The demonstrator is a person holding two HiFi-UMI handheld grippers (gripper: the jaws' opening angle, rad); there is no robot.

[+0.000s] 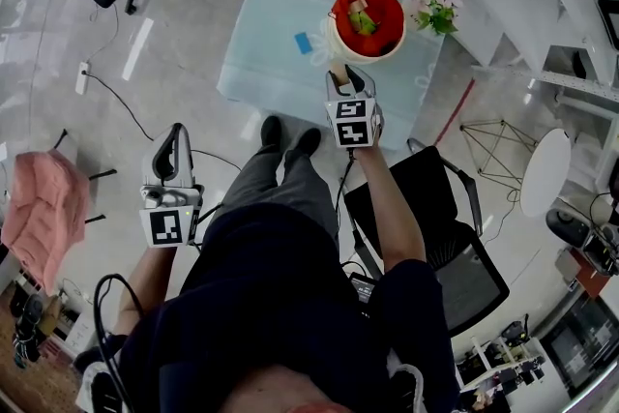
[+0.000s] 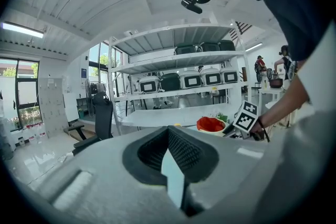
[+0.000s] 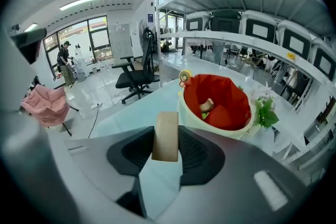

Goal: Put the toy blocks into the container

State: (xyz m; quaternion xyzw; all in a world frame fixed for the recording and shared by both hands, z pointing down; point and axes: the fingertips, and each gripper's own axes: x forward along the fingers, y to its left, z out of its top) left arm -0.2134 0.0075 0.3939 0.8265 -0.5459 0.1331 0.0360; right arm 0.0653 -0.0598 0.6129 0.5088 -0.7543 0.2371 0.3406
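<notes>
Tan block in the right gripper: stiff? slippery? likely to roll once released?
The tan block looks rigid: its flat faces sit square between the pads with no visible bending. It is probably light and wood-like, with a matte surface, so it is unlikely to slip. Being boxy, it shouldn't roll, though it may knock the blocks in the container.

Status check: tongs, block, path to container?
Right tongs shut on tan block, just short of container. Left tongs shut, empty. Nothing between block and container. Blue block on table.

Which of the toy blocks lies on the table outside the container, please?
The blue block, left of the container; the tan block is clamped in the right gripper, the rest lie inside.
</notes>
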